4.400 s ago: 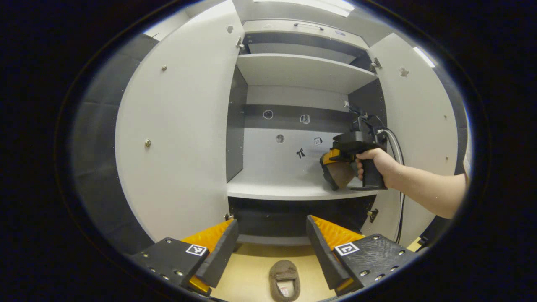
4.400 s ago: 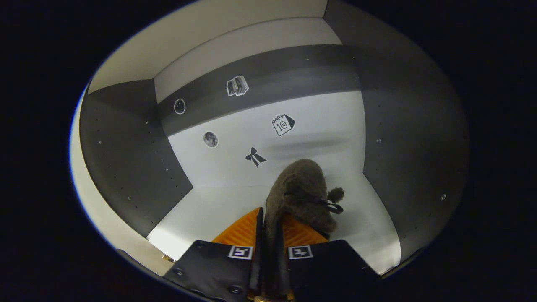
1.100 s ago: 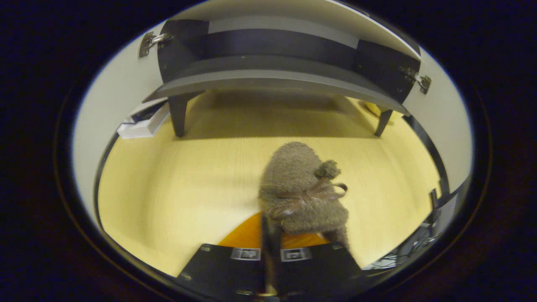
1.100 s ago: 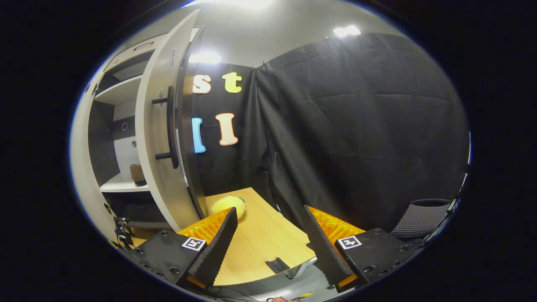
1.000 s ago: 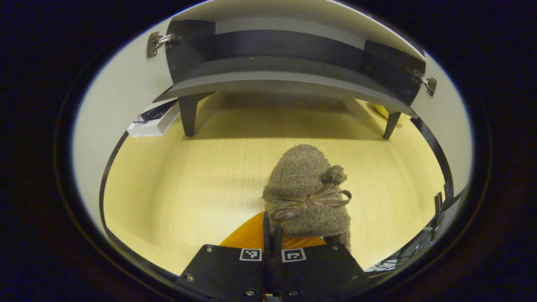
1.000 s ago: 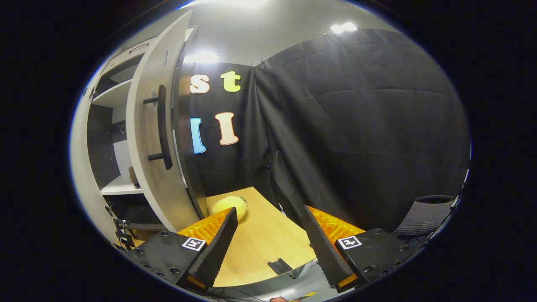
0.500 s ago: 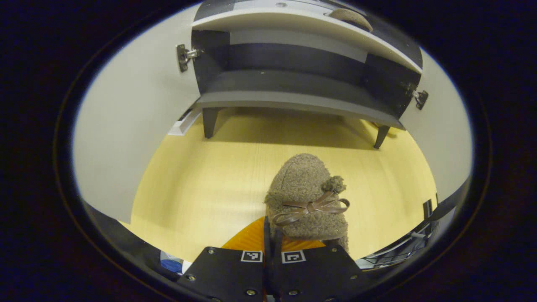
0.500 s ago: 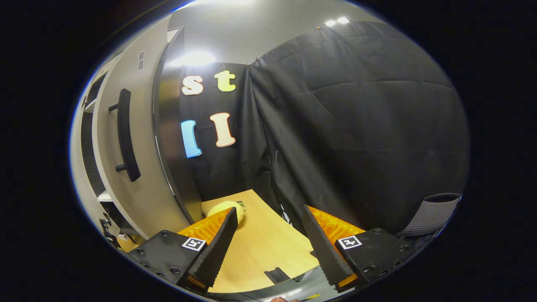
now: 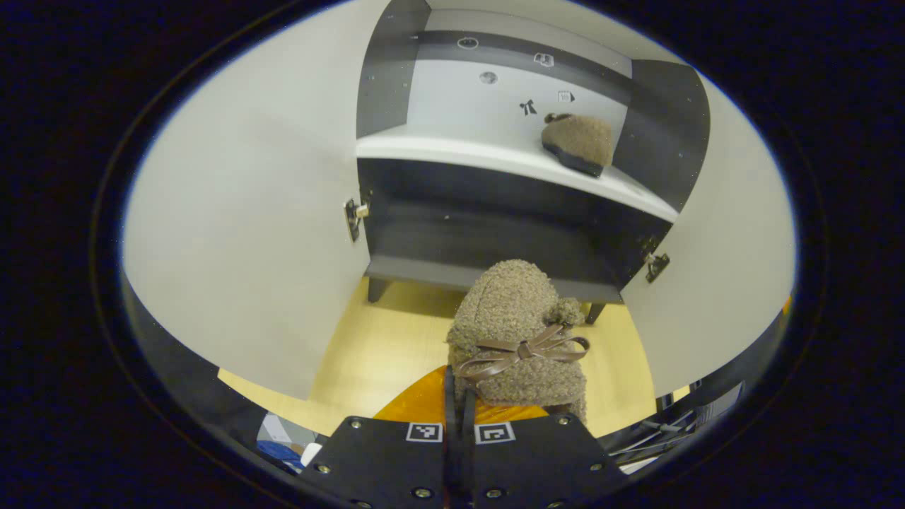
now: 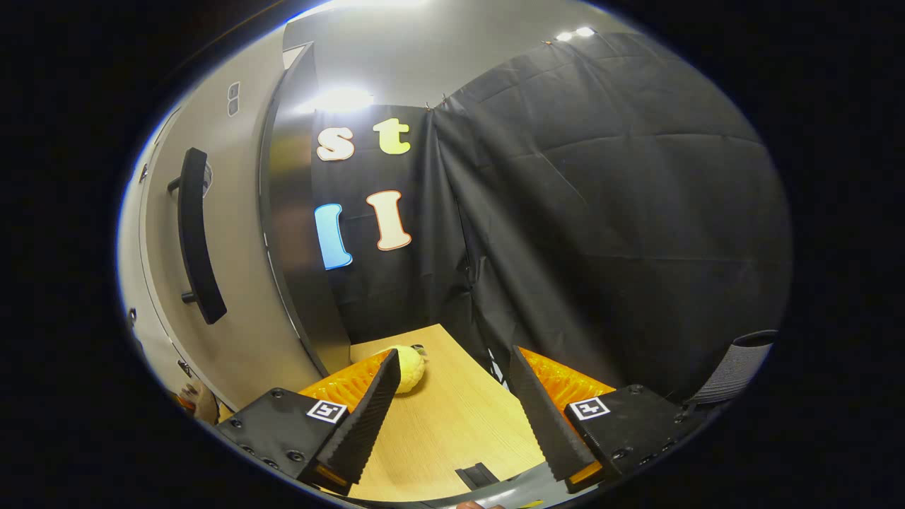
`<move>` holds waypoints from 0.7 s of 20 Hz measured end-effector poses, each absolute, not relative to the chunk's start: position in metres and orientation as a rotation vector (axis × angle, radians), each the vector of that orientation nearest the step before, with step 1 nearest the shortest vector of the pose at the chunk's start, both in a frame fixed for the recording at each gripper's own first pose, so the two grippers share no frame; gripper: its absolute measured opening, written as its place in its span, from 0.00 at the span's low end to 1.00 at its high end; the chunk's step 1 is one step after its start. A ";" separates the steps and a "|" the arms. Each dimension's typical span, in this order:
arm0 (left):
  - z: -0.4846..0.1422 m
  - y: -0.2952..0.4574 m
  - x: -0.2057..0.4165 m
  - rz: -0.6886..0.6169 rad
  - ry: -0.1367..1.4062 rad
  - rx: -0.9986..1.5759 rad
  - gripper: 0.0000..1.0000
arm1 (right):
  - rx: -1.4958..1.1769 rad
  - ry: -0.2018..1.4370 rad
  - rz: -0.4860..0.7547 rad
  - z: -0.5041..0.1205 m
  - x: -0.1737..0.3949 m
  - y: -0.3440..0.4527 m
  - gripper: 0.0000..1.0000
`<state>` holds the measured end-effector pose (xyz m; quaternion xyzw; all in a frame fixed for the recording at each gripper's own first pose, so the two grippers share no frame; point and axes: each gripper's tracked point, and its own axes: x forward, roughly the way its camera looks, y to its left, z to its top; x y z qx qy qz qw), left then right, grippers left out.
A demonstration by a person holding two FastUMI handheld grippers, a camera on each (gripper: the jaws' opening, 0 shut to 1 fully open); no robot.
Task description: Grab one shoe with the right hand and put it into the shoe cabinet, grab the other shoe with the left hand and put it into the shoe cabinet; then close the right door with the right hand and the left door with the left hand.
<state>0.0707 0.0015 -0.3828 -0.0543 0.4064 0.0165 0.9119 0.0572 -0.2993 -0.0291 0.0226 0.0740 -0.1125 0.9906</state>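
In the left gripper view my left gripper (image 9: 457,396) is shut on a fuzzy brown shoe (image 9: 520,339) with a ribbon bow, held above the wooden floor in front of the open shoe cabinet (image 9: 495,233). The other brown shoe (image 9: 578,140) lies on the white shelf (image 9: 459,152) inside, toward the right. White doors stand open on the left (image 9: 247,212) and the right (image 9: 714,261). In the right gripper view my right gripper (image 10: 449,396) is open and holds nothing. It is beside the outer face of the right door (image 10: 233,233), whose dark bar handle (image 10: 194,233) is at the upper left.
A yellow plush thing (image 10: 409,367) lies on the wooden floor (image 10: 438,417) by the foot of the door. A dark ribbed bin (image 10: 735,367) stands at the far right in front of the black cloth wall. The dark lower compartment (image 9: 488,247) sits under the shelf.
My left gripper has lifted and tilted up with the shoe, so the shelf and the other shoe came into view. My right gripper has swung nearer the right door's outer face.
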 end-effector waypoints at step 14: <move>-0.355 0.012 0.113 0.009 0.506 -0.038 0.01 | 0.097 0.097 -0.298 -0.022 0.044 -0.312 0.98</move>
